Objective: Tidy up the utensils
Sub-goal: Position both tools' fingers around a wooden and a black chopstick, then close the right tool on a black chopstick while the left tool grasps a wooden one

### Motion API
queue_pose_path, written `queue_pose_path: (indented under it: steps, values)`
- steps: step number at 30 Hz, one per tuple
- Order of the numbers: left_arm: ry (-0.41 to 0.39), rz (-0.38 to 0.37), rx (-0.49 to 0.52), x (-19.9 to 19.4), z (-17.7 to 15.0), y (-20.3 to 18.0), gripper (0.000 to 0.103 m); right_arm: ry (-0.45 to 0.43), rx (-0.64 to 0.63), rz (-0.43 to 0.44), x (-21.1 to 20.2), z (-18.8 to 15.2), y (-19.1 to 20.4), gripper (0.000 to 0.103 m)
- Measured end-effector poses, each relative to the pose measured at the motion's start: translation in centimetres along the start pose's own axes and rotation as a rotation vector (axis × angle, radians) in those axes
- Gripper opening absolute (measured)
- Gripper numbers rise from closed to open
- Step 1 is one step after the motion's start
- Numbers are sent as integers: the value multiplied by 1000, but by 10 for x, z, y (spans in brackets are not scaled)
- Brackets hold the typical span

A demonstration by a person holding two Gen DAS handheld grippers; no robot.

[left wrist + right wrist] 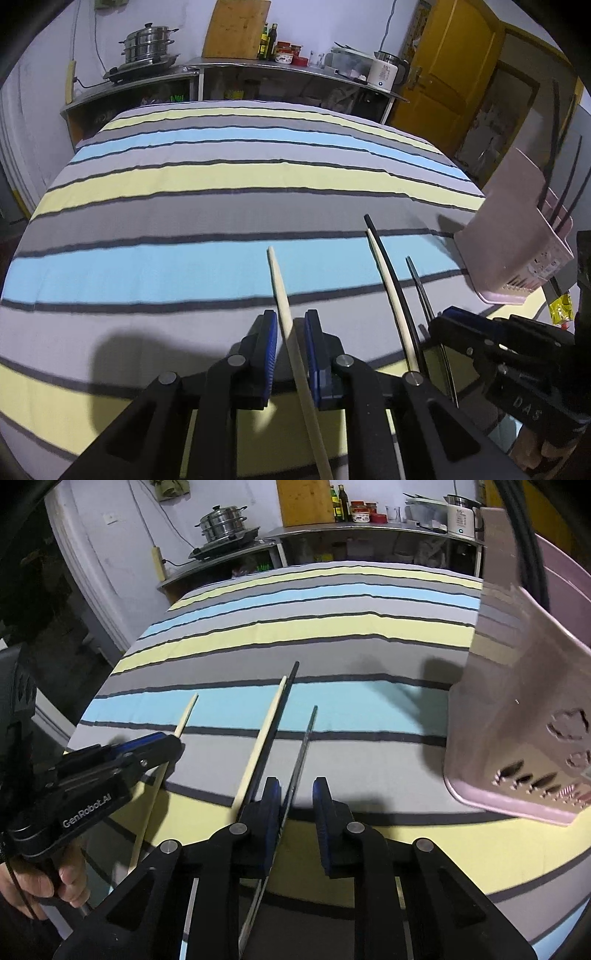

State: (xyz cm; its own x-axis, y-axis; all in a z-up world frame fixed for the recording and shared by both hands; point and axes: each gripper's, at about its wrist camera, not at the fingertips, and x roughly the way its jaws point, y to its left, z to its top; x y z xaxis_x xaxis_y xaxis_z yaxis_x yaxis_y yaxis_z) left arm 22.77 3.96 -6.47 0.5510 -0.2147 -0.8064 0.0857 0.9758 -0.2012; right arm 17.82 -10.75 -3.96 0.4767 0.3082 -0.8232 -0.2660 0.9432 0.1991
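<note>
Your left claw [290, 354] stood part-open around a pale wooden chopstick [281, 291]; your right claw [297, 812], equally gaping, straddled a slim metal chopstick [306, 738]. Close squarely before lifting.

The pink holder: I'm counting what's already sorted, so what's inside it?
In the left wrist view, the pink holder has about three dark thin sticks rising out of its top. Its opaque walls cover their lower ends and anything shorter inside.
</note>
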Motion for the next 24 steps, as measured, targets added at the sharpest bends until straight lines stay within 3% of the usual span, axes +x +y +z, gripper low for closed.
queue_pose_path:
  steps: [7, 11, 14, 19, 24]
  values:
    - [0, 47, 59, 12, 14, -9, 14, 0, -27, -28, 8, 8, 4, 19]
    - [-11, 95, 106, 15, 14, -17, 13, -8, -60, -72, 9, 6, 8, 8]
    - [-15, 110, 109, 16, 15, -18, 8, -6, -55, -62, 8, 6, 7, 7]
    - [0, 78, 79, 16, 21, -12, 6, -2, -48, -26, 2, 5, 7, 5]
    - [-39, 22, 42, -4, 29, -4, 6, -34, -49, -1, -15, 6, 12, 5]
